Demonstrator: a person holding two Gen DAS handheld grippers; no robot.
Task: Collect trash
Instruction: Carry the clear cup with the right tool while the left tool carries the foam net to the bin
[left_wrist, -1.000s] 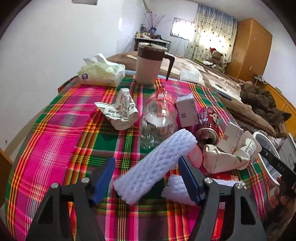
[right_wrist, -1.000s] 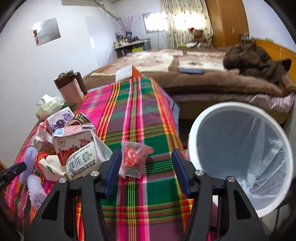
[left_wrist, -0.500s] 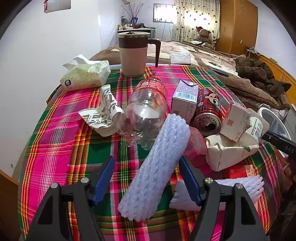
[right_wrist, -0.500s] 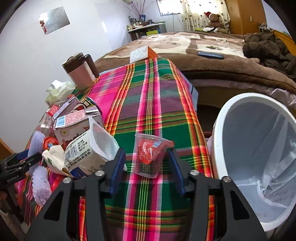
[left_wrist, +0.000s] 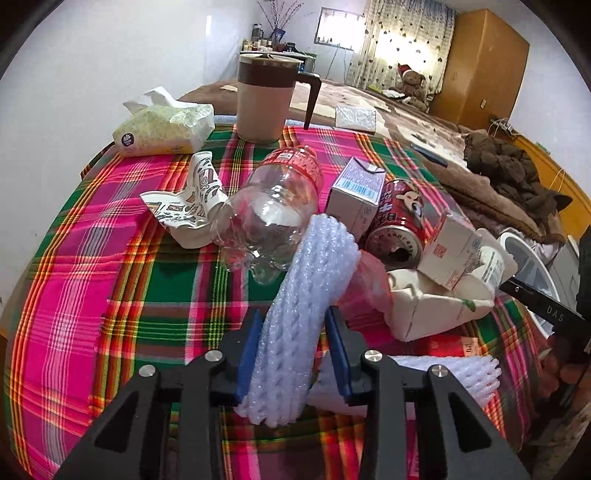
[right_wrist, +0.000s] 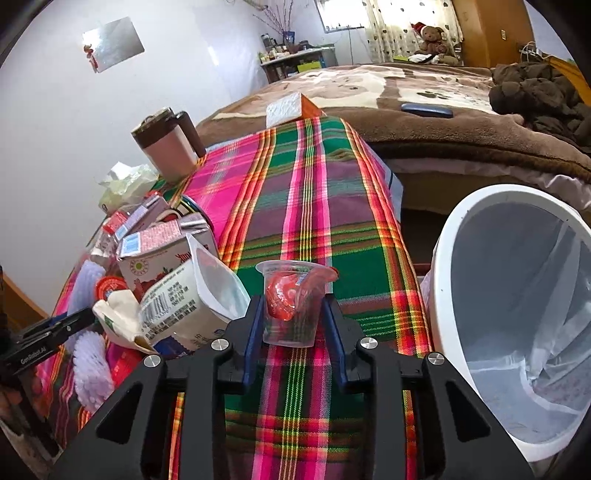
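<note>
- Left gripper (left_wrist: 293, 347): jaws, spread a second ago, now pinch the foam sleeve (left_wrist: 306, 306).
- Right gripper (right_wrist: 293, 325): jaws now pinch the plastic cup (right_wrist: 293, 301).
- Both items are ready for the bin (right_wrist: 461, 221), right of the counter (right_wrist: 306, 184).

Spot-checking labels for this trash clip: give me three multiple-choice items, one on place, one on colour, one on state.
1. Where is the white bin?
A. on the bed
B. past the table's right edge
C. behind the mug

2. What colour is the drink can?
A. red
B. blue
C. silver

3. What is the left tool doing?
A. hanging open
B. shut on nothing
C. gripping the foam net sleeve

Key: 1 B, it stands beside the plaid tablecloth; 2 A, red print; 3 C, both pads press it.
</note>
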